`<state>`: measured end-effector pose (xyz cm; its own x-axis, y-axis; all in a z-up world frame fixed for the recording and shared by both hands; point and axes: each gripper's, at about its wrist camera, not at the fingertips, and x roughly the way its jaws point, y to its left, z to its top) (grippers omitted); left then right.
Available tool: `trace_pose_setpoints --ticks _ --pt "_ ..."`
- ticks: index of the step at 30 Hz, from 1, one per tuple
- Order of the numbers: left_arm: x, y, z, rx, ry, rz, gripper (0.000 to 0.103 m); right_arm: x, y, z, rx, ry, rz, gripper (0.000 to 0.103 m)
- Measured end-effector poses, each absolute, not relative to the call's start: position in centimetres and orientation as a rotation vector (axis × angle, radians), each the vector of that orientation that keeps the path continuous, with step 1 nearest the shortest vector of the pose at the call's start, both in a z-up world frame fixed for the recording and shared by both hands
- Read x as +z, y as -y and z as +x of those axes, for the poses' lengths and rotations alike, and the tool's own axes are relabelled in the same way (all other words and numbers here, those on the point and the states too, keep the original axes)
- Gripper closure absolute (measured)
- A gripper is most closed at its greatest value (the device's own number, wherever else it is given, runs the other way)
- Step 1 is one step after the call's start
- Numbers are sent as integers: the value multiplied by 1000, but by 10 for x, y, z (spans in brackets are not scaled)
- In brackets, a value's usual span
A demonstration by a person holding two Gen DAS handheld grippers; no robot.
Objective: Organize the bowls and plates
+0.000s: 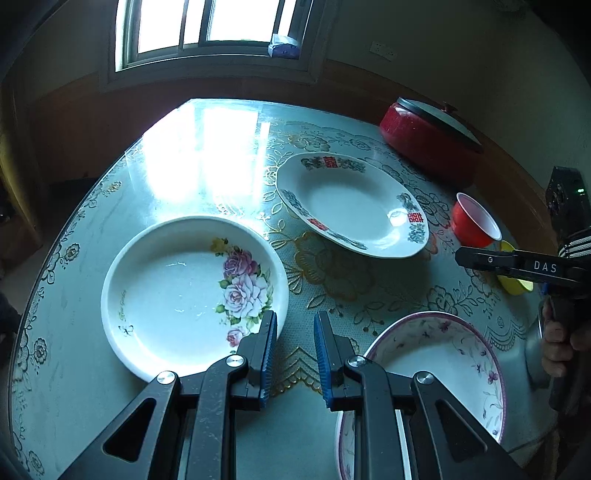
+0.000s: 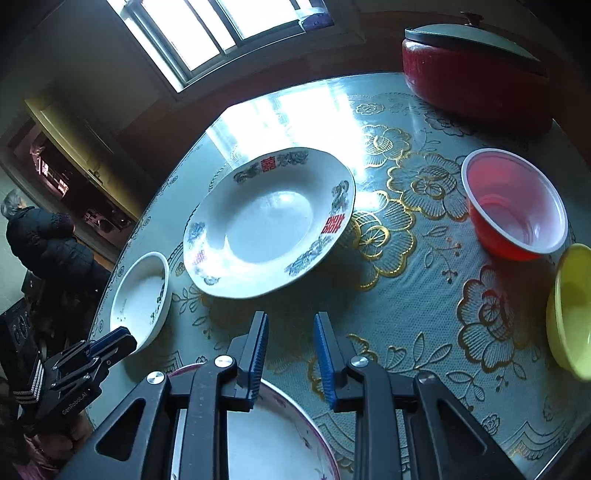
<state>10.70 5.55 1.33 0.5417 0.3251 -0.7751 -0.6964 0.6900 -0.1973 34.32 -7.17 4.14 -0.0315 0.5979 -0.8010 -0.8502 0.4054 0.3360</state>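
Several dishes dot a glossy floral-clothed table (image 2: pixel 406 295) beneath a window (image 1: pixel 207 26).

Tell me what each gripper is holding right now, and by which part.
Nothing. The left gripper and the right gripper both hang over the table with only air between their blue pads.

Far side: the pot (image 2: pixel 476 74) sits at the back of my table (image 2: pixel 406 302).
Middle: the plate (image 2: pixel 269 221).
Its left: a dish (image 1: pixel 192 295).
Its right: two cups (image 2: pixel 517 206), side by side.
Nearest me: a bowl (image 1: pixel 443 362).
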Motion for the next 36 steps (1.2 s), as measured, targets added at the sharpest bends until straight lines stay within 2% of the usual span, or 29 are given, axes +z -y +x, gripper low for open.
trace_pose_setpoints --ticks 15,19,25,32,36 --pt "11 -135 159 633 -761 -657 82 43 39 403 1151 -1134 -146 77" --pt "3 -158 179 626 -774 -675 76 29 26 416 1140 -1171 -126 77" --pt "-11 -186 207 607 -815 -694 75 17 7 425 1128 -1173 -127 77" --pt "-22 -191 237 562 -871 -640 76 3 -15 420 1108 -1168 -222 84" --pt "-21 -181 228 537 -885 -655 77 3 -15 417 1112 -1174 -257 84"
